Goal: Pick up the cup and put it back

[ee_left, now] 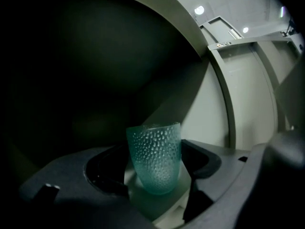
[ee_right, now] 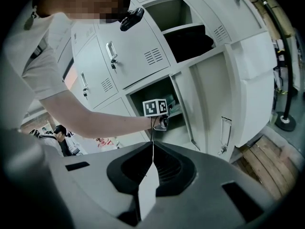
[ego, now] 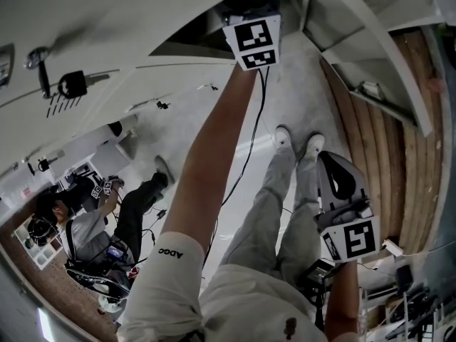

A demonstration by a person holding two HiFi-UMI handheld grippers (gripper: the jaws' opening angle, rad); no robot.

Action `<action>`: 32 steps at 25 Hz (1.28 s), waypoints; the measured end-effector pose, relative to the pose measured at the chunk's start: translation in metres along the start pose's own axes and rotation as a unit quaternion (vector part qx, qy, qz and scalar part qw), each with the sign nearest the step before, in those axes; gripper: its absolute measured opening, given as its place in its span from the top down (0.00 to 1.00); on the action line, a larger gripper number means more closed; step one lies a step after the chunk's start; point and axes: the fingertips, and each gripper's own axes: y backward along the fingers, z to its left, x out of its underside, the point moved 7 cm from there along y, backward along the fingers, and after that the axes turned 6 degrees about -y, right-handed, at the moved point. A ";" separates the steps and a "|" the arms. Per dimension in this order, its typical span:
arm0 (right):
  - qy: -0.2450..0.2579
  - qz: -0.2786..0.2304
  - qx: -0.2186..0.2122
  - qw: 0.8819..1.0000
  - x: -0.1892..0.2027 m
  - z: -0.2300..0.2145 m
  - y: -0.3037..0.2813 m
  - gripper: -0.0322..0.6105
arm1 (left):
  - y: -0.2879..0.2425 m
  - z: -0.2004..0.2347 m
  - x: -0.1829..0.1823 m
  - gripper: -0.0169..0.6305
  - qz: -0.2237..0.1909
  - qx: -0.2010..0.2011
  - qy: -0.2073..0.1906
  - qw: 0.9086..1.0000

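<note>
Gripping the teal, dimpled cup [ee_left: 155, 157] upright between wide-set jaws, my left claw [ee_left: 157, 173] holds it level in the mouth of an open locker compartment [ee_right: 143, 95], dark interior behind the glass. From my right claw's camera, my bare left arm [ee_right: 90, 120] stretches to that compartment in a bank of pale grey lockers [ee_right: 138, 56], the marker cube [ee_right: 156, 107] at its opening. My right claw [ee_right: 151, 151] hangs low beside my legs, jaws closed together on nothing. Off to one side another person [ego: 92, 223] sits on the floor [ego: 185, 112] among cables; wooden boards [ego: 399, 162] line the opposite side.
</note>
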 end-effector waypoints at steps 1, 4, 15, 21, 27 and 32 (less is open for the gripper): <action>0.000 -0.001 -0.001 1.000 0.000 0.000 0.001 0.91 | 0.000 0.000 0.000 0.44 0.000 0.002 -0.001 1.000; 0.007 0.003 -0.007 1.000 0.001 0.002 0.004 0.91 | 0.005 0.004 0.001 0.44 0.000 -0.003 0.012 1.000; 0.020 0.003 -0.009 1.000 -0.004 0.004 0.021 0.91 | 0.043 -0.003 -0.003 0.44 0.006 -0.016 0.031 0.999; 0.037 -0.007 -0.023 0.999 -0.015 0.015 0.031 0.91 | 0.126 -0.004 -0.015 0.93 0.020 -0.026 0.101 0.994; 0.026 -0.039 -0.035 0.998 -0.051 0.027 0.048 0.91 | 0.221 -0.005 -0.059 0.96 -0.002 0.040 0.166 0.985; 0.055 -0.075 -0.045 0.995 -0.085 0.048 0.074 0.91 | 0.280 0.005 -0.122 0.96 -0.002 0.080 0.179 0.981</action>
